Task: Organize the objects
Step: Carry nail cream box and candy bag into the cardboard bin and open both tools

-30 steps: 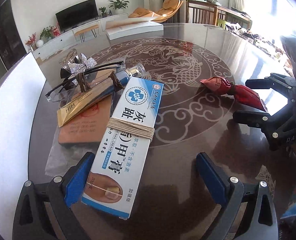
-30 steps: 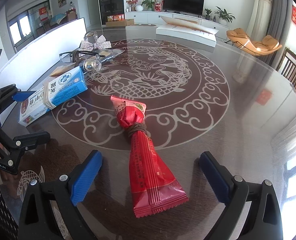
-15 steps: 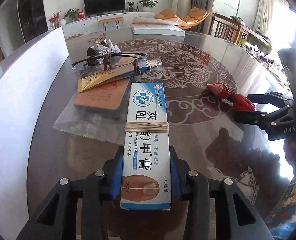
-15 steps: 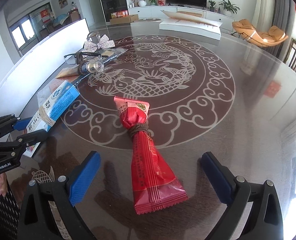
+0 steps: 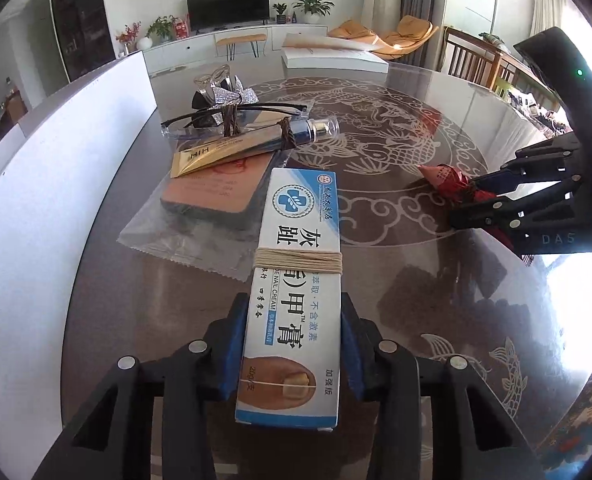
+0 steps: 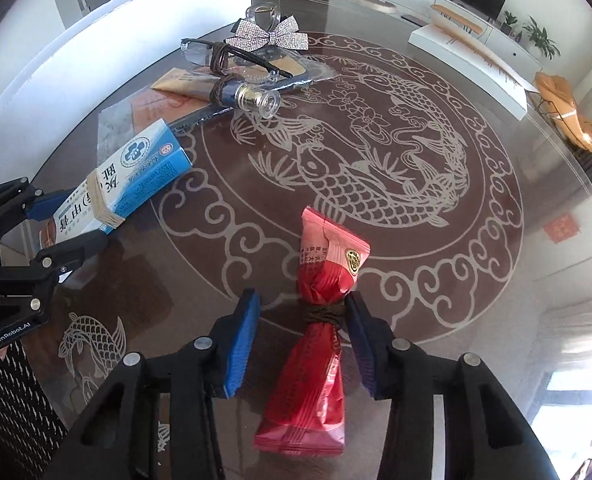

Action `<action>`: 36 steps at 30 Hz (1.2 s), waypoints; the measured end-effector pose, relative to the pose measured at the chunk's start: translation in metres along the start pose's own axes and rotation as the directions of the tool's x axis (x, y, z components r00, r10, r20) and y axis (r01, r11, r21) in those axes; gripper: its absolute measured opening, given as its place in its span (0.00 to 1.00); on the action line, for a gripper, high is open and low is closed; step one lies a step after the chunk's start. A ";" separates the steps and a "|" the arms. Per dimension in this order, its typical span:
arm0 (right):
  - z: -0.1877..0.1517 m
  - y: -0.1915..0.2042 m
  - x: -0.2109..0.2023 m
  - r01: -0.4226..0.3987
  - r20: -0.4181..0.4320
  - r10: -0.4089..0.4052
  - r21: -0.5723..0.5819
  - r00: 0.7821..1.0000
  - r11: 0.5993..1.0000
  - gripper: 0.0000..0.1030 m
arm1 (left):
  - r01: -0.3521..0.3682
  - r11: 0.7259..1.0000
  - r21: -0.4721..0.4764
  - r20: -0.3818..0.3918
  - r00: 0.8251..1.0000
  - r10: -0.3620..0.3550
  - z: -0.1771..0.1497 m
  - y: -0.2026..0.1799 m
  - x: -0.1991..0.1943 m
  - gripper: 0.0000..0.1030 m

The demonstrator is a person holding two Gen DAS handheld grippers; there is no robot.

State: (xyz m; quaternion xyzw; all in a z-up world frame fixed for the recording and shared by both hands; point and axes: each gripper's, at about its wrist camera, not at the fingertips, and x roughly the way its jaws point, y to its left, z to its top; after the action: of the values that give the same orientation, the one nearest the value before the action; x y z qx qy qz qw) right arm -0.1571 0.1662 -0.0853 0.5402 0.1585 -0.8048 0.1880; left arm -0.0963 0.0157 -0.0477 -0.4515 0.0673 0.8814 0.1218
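left hand-held gripper (image 5: pixel 292 344), wide a second ago, had clamped the nail cream box (image 5: pixel 296 280); right hand-held gripper (image 6: pixel 300 344) was closing round the red snack packet (image 6: pixel 316 332) on the tabletop (image 6: pixel 436 300), left pad clear. both pickups underway.

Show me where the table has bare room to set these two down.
Bare: the fish medallion mid-table, between the red packet and the white box at the far edge, plus the plain rim at right. Crowded: the far-left side, where glasses, tube and bow clip pile up beyond the cream box.

Glossy patterned table (image 6: pixel 476 272) — red packet (image 6: pixel 316 344), clear wrapper (image 5: pixel 184 236).
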 end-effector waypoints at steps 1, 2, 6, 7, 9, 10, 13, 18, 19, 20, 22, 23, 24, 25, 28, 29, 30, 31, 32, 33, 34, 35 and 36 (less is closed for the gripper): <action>0.000 -0.001 0.000 0.006 0.001 -0.006 0.019 1.000 1.000 0.20 | 0.003 1.000 -0.008 0.009 1.000 -0.003 -0.002 0.000 -0.002 0.41; -0.001 -0.004 -0.002 -0.003 0.008 0.003 0.044 1.000 0.999 0.19 | 0.014 1.000 -0.023 0.022 1.000 -0.014 -0.004 0.002 -0.005 0.40; -0.005 -0.017 -0.020 -0.061 0.066 0.053 0.134 0.996 0.989 0.19 | 0.066 0.993 -0.095 0.097 0.994 -0.057 -0.009 0.011 -0.026 0.40; -0.006 -0.019 -0.028 -0.074 0.083 0.062 0.146 0.995 0.986 0.19 | 0.074 0.991 -0.107 0.115 0.991 -0.061 -0.009 0.014 -0.031 0.40; -0.003 -0.020 -0.045 -0.088 0.122 0.069 0.156 0.990 0.984 0.19 | 0.076 0.990 -0.121 0.148 0.987 -0.057 -0.009 0.017 -0.044 0.40; -0.001 -0.020 -0.055 -0.094 0.141 0.072 0.156 0.987 0.983 0.19 | 0.081 0.988 -0.130 0.164 0.985 -0.059 -0.008 0.019 -0.049 0.40; 0.011 -0.015 -0.082 -0.121 0.197 0.090 0.152 0.976 0.981 0.19 | 0.106 0.980 -0.167 0.219 0.973 -0.068 -0.005 0.029 -0.071 0.40; 0.047 0.009 -0.116 -0.187 0.272 0.149 0.116 0.951 0.976 0.19 | 0.128 0.968 -0.215 0.321 0.946 -0.054 0.011 0.059 -0.123 0.40; 0.056 0.016 -0.121 -0.203 0.281 0.167 0.106 0.945 0.973 0.19 | 0.127 0.966 -0.224 0.337 0.940 -0.045 0.016 0.069 -0.134 0.40; 0.065 0.025 -0.125 -0.220 0.290 0.184 0.094 0.939 0.971 0.19 | 0.121 0.964 -0.235 0.349 0.937 -0.033 0.020 0.081 -0.144 0.40; 0.088 0.047 -0.131 -0.254 0.310 0.222 0.064 0.925 0.965 0.19 | 0.092 0.962 -0.258 0.359 0.933 0.007 0.027 0.108 -0.162 0.40; 0.099 0.059 -0.134 -0.277 0.318 0.246 0.052 0.915 0.960 0.19 | 0.059 0.960 -0.272 0.357 0.933 0.044 0.030 0.124 -0.169 0.40; 0.111 0.073 -0.137 -0.308 0.328 0.278 0.042 0.903 0.950 0.19 | 0.019 0.958 -0.287 0.347 0.934 0.086 0.031 0.141 -0.174 0.40; 0.122 0.087 -0.139 -0.345 0.337 0.315 0.033 0.887 0.938 0.19 | -0.018 0.953 -0.303 0.332 0.935 0.123 0.031 0.159 -0.178 0.40; 0.155 0.134 -0.141 -0.464 0.344 0.435 0.002 0.832 0.886 0.19 | -0.116 0.920 -0.375 0.256 0.941 0.223 0.020 0.216 -0.179 0.40; 0.166 0.150 -0.139 -0.494 0.338 0.468 -0.011 0.817 0.870 0.19 | -0.139 0.905 -0.401 0.226 0.943 0.245 0.015 0.233 -0.177 0.40; 0.176 0.169 -0.136 -0.518 0.327 0.497 -0.025 0.804 0.855 0.19 | -0.161 0.891 -0.424 0.195 0.945 0.264 0.010 0.249 -0.174 0.40; 0.184 0.187 -0.131 -0.529 0.312 0.513 -0.040 0.800 0.848 0.19 | -0.182 0.880 -0.440 0.165 0.946 0.278 0.005 0.262 -0.170 0.40; 0.191 0.204 -0.125 -0.529 0.297 0.519 -0.054 0.801 0.847 0.20 | -0.200 0.870 -0.450 0.138 0.947 0.289 0.000 0.272 -0.166 0.40; 0.196 0.220 -0.118 -0.527 0.281 0.522 -0.063 0.805 0.847 0.19 | -0.218 0.861 -0.460 0.112 0.947 0.300 -0.005 0.280 -0.161 0.40; 0.201 0.235 -0.109 -0.533 0.259 0.530 -0.066 0.808 0.844 0.20 | -0.226 0.854 -0.469 0.086 0.950 0.299 -0.010 0.287 -0.156 0.40; 0.204 0.248 -0.099 -0.548 0.227 0.547 -0.067 0.806 0.834 0.20 | -0.225 0.850 -0.477 0.058 0.957 0.285 -0.014 0.293 -0.149 0.40; 0.205 0.261 -0.087 -0.568 0.187 0.569 -0.067 0.801 0.820 0.21 | -0.229 0.845 -0.484 0.023 0.962 0.274 -0.018 0.297 -0.139 0.41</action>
State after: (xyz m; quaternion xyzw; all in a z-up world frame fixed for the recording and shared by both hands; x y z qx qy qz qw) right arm -0.1691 -0.1459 0.0570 0.4791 -0.0272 -0.7605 0.4375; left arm -0.0856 -0.2958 0.0575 -0.4143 -0.0985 0.8985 -0.1066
